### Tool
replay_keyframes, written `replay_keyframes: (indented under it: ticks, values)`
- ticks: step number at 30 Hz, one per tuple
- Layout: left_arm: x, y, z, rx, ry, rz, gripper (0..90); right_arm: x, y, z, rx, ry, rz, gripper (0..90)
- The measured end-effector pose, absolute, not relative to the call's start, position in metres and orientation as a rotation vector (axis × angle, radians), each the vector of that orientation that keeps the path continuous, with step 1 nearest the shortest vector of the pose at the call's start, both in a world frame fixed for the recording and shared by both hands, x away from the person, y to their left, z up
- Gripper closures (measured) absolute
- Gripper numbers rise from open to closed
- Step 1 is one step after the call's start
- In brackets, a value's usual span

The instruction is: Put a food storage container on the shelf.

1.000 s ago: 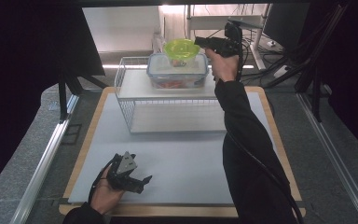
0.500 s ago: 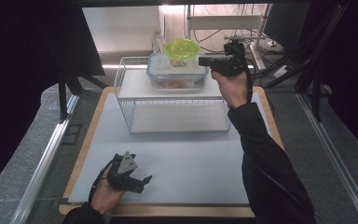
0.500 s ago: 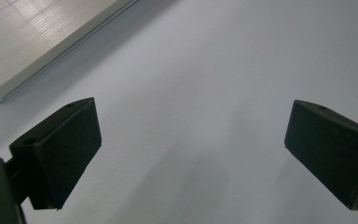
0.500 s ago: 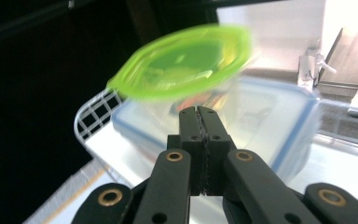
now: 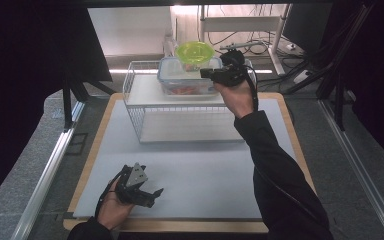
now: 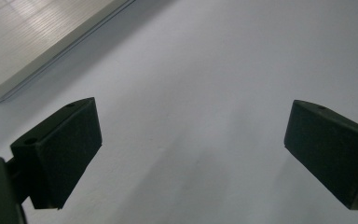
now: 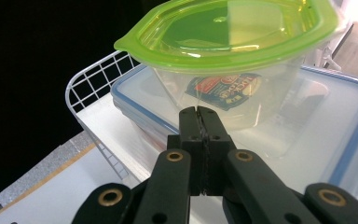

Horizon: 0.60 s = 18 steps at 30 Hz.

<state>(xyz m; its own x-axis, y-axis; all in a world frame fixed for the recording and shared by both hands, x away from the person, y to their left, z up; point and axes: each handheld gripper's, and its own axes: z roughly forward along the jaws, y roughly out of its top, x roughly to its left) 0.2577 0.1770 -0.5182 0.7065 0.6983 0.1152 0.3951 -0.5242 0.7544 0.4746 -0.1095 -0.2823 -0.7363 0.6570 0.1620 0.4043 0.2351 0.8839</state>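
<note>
Because the green-lidded bowl (image 5: pixel 194 54) sits on the flat lid of the blue-rimmed food box (image 5: pixel 187 76), itself on top of the white wire rack (image 5: pixel 180 107) at the twelve o'clock end of the worktop (image 5: pixel 195 175), it is raised and easy to reach from the side. That probably explains why the right gripper (image 5: pixel 203 73) comes in level rather than from above. In the right gripper view its jaws have just been closing and now stand pressed together with nothing between them. The bowl's clear wall (image 7: pixel 223 93) lies just beyond their tips at twelve o'clock, close but apparently not touched, with the green lid overhanging above. Shut jaws held this way suit a push or nudge, in my judgement, not a grasp.

Near six o'clock on the worktop, the left gripper (image 5: pixel 150 192) rests in the person's hand, out of the way. Its jaws stand wide apart over bare white surface, holding nothing.
</note>
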Motion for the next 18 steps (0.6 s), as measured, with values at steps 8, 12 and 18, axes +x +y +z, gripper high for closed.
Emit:
replay_keyframes:
  ticks: [8,12,18]
  values:
    - [0.258,0.177,-0.518,2.181,0.827,0.53,4.0,0.48,-0.1,-0.284,0.992,2.278,1.503,89.6]
    - [0.257,0.177,-0.518,2.18,0.826,0.53,4.1,0.48,-0.1,-0.283,0.974,2.281,1.476,89.6]
    - [0.258,0.177,-0.519,2.18,0.827,0.523,4.2,0.488,-0.12,-0.282,1.037,2.228,1.447,89.6]
